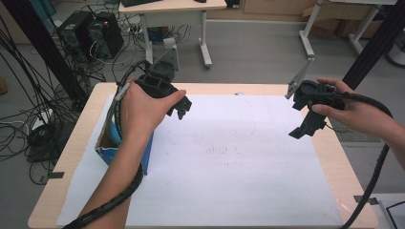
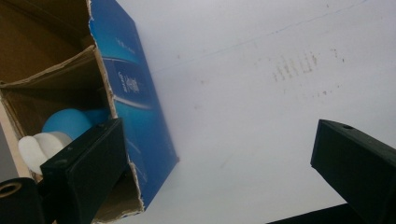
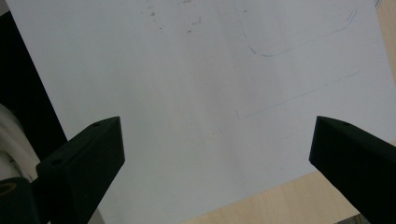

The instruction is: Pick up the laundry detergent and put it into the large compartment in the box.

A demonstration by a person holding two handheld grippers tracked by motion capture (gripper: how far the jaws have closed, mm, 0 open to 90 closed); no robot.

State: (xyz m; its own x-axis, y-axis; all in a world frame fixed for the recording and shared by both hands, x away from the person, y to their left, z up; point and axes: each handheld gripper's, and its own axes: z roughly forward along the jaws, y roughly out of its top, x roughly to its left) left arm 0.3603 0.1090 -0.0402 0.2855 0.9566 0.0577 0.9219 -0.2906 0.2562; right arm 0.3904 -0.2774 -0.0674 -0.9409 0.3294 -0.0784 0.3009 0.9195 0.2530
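Note:
An open blue cardboard box (image 1: 106, 153) stands at the table's left edge, partly hidden by the person's left forearm. In the left gripper view the box (image 2: 135, 107) shows its brown inside, where a blue rounded object (image 2: 67, 122) and a white one (image 2: 37, 147) lie. My left gripper (image 1: 184, 109) hovers just right of the box, jaws wide open and empty (image 2: 219, 172). My right gripper (image 1: 302, 130) hangs above the table's right side, open and empty, over bare white paper (image 3: 215, 168).
A large white paper sheet (image 1: 229, 162) covers most of the wooden table (image 1: 344, 167). Faint pencil outlines (image 3: 289, 42) mark the paper. Behind the table are computer towers (image 1: 90, 31), tangled cables, a desk (image 1: 172, 7) and black frame posts (image 1: 43, 47).

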